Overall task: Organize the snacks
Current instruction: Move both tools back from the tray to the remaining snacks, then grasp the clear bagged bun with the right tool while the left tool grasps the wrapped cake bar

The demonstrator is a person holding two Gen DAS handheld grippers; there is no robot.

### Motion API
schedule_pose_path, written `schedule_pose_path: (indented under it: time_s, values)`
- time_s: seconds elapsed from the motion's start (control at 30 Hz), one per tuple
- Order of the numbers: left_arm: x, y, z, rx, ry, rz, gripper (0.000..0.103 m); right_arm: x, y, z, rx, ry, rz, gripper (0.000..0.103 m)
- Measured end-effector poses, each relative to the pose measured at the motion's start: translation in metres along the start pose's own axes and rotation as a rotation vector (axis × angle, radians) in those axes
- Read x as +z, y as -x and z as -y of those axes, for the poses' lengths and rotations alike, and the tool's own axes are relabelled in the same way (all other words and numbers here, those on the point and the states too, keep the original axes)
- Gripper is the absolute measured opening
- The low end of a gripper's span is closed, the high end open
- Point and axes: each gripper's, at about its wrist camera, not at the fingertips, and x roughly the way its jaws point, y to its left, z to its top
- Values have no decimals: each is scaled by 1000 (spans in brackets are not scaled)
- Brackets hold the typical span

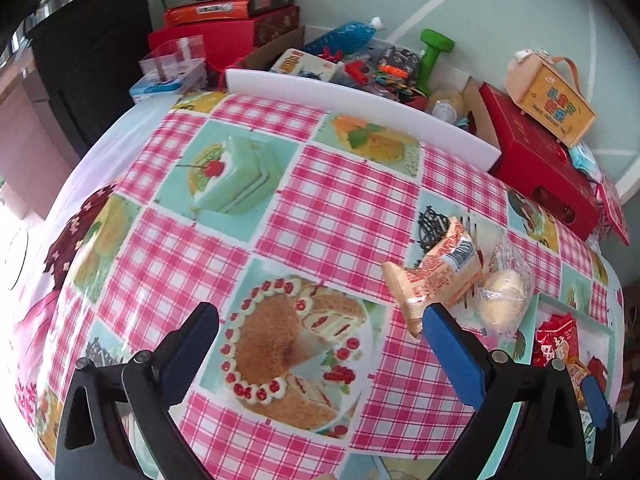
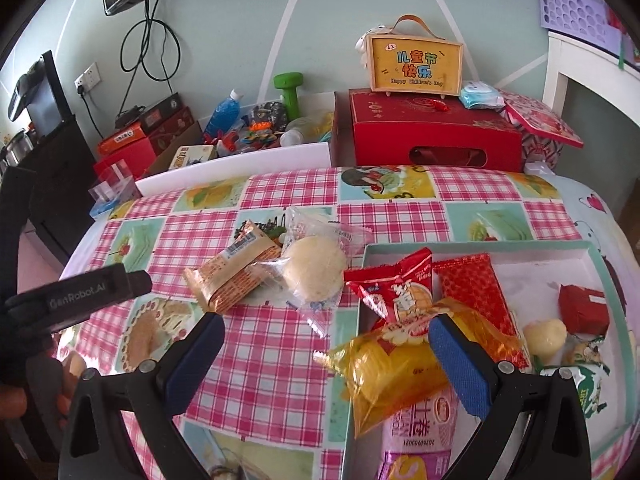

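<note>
The tan wafer packet is seen just ahead of the spread, empty right gripper, slightly leftward, long axis slanting; the released left gripper is comparably near.

Both wrist views downward, sharing tablecloth

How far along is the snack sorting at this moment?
Partly done. Several packets already lie in the shallow box: a red packet, a yellow packet draped over its rim, and others. Nothing is in hand: the left gripper and right gripper are both open. Left on the tablecloth: the tan wafer packet and the clear-wrapped round bun.
</note>
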Motion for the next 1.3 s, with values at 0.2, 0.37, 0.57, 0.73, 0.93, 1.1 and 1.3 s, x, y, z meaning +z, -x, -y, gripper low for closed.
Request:
schedule_pose_path:
  time_s: [0.2, 0.37, 0.57, 0.73, 0.93, 1.1, 1.3]
  values:
    - [7, -18, 22, -84, -68, -39, 102, 12, -11, 5, -8, -17, -1, 97]
    - [12, -32, 39, -141, -130, -32, 101, 21, -26, 7, 7, -35, -25, 85]
    - [17, -52, 46, -217, -149, -33, 96, 32, -38, 7, 69, -57, -36, 71]
    - [18, -66, 55, -268, -178, -51, 74, 42, -53, 6, 102, -71, -73, 64]
    - [17, -74, 52, -282, -159, -60, 67, 51, -75, 2, 99, -76, -134, 63]
    - [18, -72, 37, -262, -122, -52, 66, 54, -89, 0, 79, -82, -198, 62]
    - [20, -71, 16, -237, -57, -72, 66, 56, -100, -10, 40, -56, -241, 62]
